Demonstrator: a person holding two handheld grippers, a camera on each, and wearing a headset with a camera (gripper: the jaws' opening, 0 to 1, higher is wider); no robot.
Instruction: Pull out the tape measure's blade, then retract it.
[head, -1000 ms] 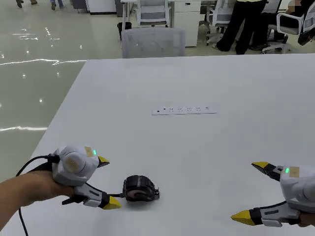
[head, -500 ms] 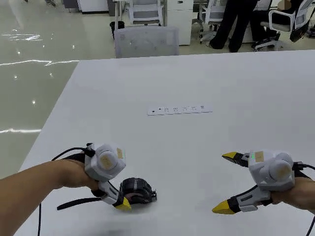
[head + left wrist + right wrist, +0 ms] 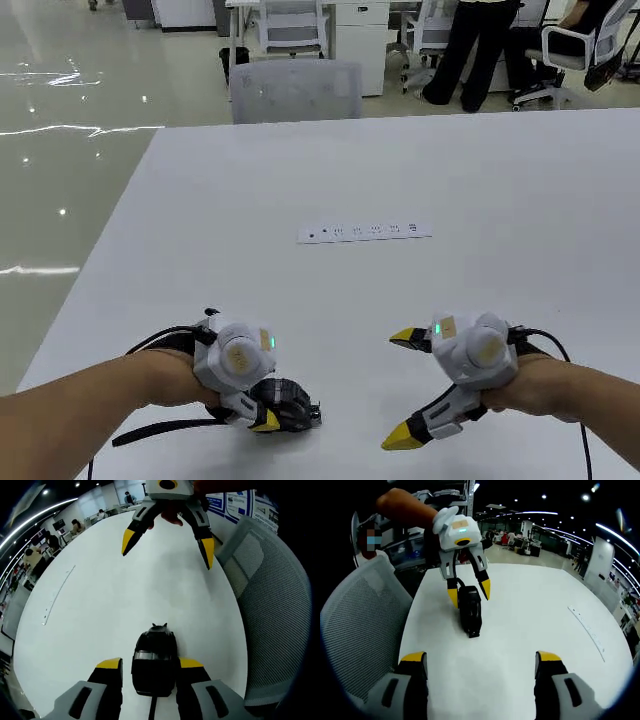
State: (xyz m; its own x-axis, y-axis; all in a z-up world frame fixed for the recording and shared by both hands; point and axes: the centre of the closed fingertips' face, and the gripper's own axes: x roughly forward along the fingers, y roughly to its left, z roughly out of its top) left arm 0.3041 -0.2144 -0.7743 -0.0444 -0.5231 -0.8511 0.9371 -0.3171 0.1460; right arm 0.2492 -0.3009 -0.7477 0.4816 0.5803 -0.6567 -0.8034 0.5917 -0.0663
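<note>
**Head view.** Low on the white table (image 3: 480, 200), left gripper (image 3: 262, 410) tipped down over the black tape measure (image 3: 288, 404). One yellow tip in sight against the near side of the case, the other hidden behind the gripper's body. Blade wound in, just the small hook end poking out of the case on the side away from that gripper. Well apart across bare tabletop, right gripper (image 3: 400, 387), jaws spread wide, tips aimed toward the tape measure, nothing held. Far beyond both sets of tips, a white power strip (image 3: 365, 232) lying flat. Past the table's far edge, a grey chair (image 3: 297, 90) and people (image 3: 470, 50) standing.

**Left gripper view.** Tape measure lodged between this gripper's own jaws, case lengthwise along them, hook end reaching forward past the yellow tips. Jaws set narrow, one tip close on each flank. Thin dark line along one flank, so no telling whether clamped or merely close. Straight ahead across the table, right gripper facing back, jaws wide with nothing between. Off one side of the jaws, a mesh chair back (image 3: 270, 605) just beside the table edge. Off the other side, far out, the power strip.

**Right gripper view.** Own jaws wide apart, bare table between them. Dead ahead of the tips, tape measure lying on the table, hook end toward this gripper. Left gripper reaching down over its far end, a yellow tip on either side of the case. Further ahead and off to one side, the power strip. On the other side, the mesh chair back.
</note>
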